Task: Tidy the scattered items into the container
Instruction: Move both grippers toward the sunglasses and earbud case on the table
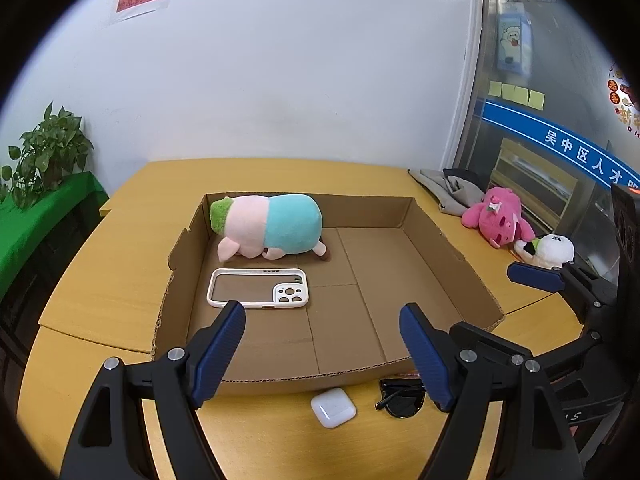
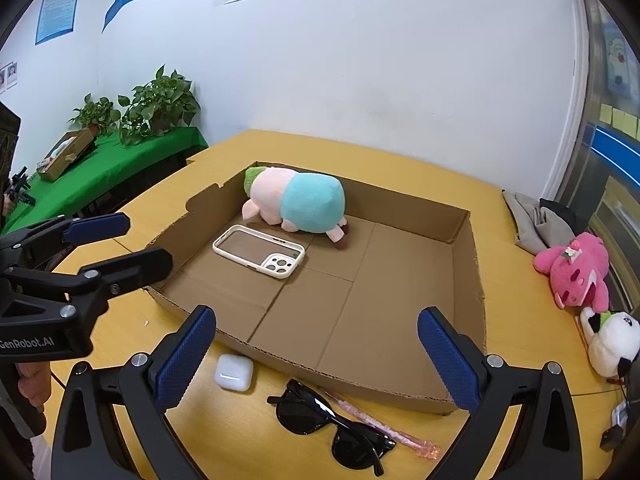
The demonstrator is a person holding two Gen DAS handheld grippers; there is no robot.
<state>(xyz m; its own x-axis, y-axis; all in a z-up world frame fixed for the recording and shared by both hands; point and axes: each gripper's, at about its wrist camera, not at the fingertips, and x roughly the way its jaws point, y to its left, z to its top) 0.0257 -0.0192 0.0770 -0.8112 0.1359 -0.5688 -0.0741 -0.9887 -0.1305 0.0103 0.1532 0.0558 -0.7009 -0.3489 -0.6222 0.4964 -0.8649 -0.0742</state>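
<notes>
Already the cardboard tray (image 2: 466, 240) holds two things, both tucked toward its far left corner: the pink-and-teal plush (image 2: 298, 200) lies against the back wall and the white phone case (image 2: 260, 251) lies flat just in front of it, an arrangement that leaves the right half of the floor bare for what remains. Both tools hang above the near edge with nothing between their pads; the left tool (image 1: 322, 356) stands with its fingers spread wide, and the right tool (image 2: 316, 360) is likewise wide apart, which suits a pause between pickups. The small items lie on the yellow surface (image 2: 520, 344) just outside the tray's front wall: a white earbud case (image 2: 234, 372), black sunglasses (image 2: 332, 424) and, partly under them, a pink translucent pen (image 2: 384, 428). Well off to the right, near the surface's edge, a magenta plush (image 2: 574, 270) and a white panda plush (image 2: 610, 340) sit side by side, beyond a crumpled grey cloth (image 2: 536, 222). Judging by position, the earbud case or sunglasses is the likeliest next pick, since both lie right beneath the open fingers.
</notes>
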